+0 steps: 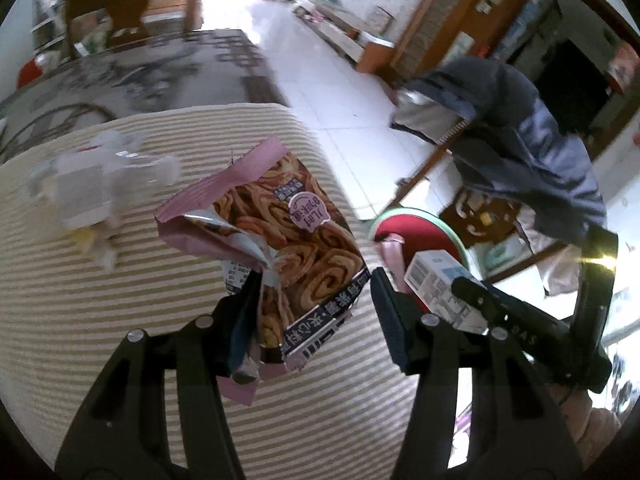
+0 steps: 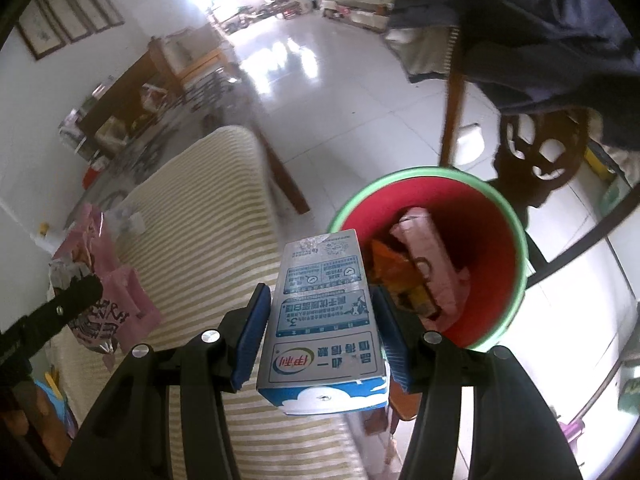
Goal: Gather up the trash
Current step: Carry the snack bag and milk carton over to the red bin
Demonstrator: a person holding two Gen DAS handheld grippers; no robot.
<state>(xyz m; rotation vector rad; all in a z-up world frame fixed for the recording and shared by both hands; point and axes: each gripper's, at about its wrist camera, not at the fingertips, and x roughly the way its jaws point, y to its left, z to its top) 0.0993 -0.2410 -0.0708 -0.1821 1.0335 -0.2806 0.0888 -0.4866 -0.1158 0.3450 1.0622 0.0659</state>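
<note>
Mid-carry, by the look of it: both pieces of trash lifted and headed for the bin. Right gripper (image 2: 318,332) clamped on a milk carton (image 2: 324,320), blue pads flat against its two long sides, the carton pointing forward with its far end reaching toward the rim of the red bucket (image 2: 516,236). Left gripper (image 1: 312,312) spread fairly wide, yet carrying a pink snack bag (image 1: 276,232) — only the left pad visibly touching it, crumpled foil bunched there, the right pad standing clear; whether the bag is truly pinched cannot be told. Bag hanging above the striped cloth (image 1: 120,320) of the table, carton nearer the table edge, bucket on the floor just beyond. Next move, as a judgement: bring the carton over the bucket's mouth and let go, then swing the bag across, mindful of so loose a hold. Carton stiff, glossy, box-shaped with crisp edges and printed panels. Bag thin, crinkly, silver inside, torn open at the top, floppy and likely to twist or slip. Bucket round, smooth plastic, red within and green at the lip, already holding a pink packet (image 2: 428,248) and an orange wrapper (image 2: 396,268). Cloth ribbed, cream and tan. More clear plastic litter (image 1: 100,188) waiting farther along the table — blurred, shape uncertain.
</note>
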